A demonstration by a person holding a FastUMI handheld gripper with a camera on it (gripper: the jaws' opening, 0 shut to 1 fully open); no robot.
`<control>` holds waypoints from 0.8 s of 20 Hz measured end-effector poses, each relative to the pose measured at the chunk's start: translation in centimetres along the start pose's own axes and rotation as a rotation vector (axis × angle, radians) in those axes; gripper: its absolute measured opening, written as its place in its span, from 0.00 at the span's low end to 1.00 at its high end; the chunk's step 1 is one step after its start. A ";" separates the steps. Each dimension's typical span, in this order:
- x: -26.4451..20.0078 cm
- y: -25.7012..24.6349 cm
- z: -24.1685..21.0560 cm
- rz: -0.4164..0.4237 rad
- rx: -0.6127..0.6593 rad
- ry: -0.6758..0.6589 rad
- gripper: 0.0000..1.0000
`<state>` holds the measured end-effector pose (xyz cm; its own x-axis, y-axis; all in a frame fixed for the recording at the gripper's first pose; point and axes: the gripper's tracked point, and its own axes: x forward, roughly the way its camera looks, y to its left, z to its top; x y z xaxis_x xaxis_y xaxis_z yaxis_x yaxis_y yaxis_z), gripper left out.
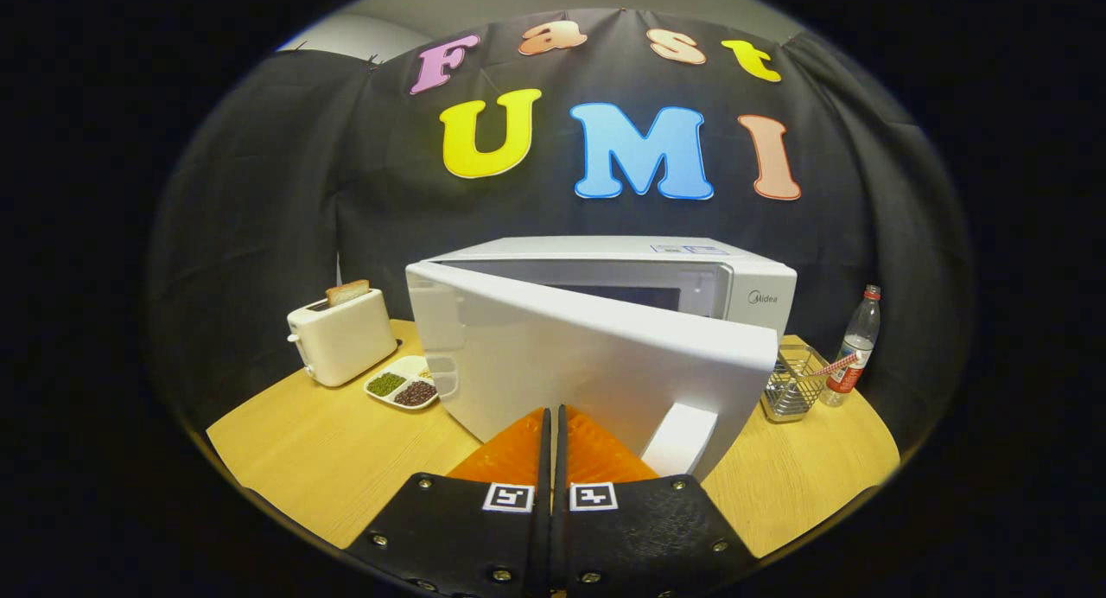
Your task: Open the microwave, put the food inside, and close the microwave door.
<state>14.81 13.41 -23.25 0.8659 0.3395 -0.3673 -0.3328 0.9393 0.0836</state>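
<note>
A white microwave [753, 292] stands on the wooden table [328, 460] with its door [596, 356] partly swung out toward me, hinged on the left. The door's white handle [681, 438] is at its right end, just right of my fingers. My gripper [553, 410] is shut with nothing between the fingers, and its tips rest against the door's outer face. A white divided dish of green and dark beans [403, 384] lies on the table left of the door, beside the toaster. The microwave's cavity is mostly hidden behind the door.
A white toaster [342, 335] with a slice of bread [347, 292] standing in it sits at the left. Right of the microwave stand a wire basket [793, 384] and a plastic bottle [854, 347]. Bare tabletop lies on both sides of my fingers.
</note>
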 end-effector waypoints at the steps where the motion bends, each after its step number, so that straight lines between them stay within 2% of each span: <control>1: 0.6 -0.4 0.1 -0.007 0.003 0.001 0.01; 16: 7.4 -4.3 2.9 -0.093 0.024 -0.031 0.01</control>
<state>23.71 11.97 -23.67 0.9039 0.2518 -0.3459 -0.2417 0.9676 0.0729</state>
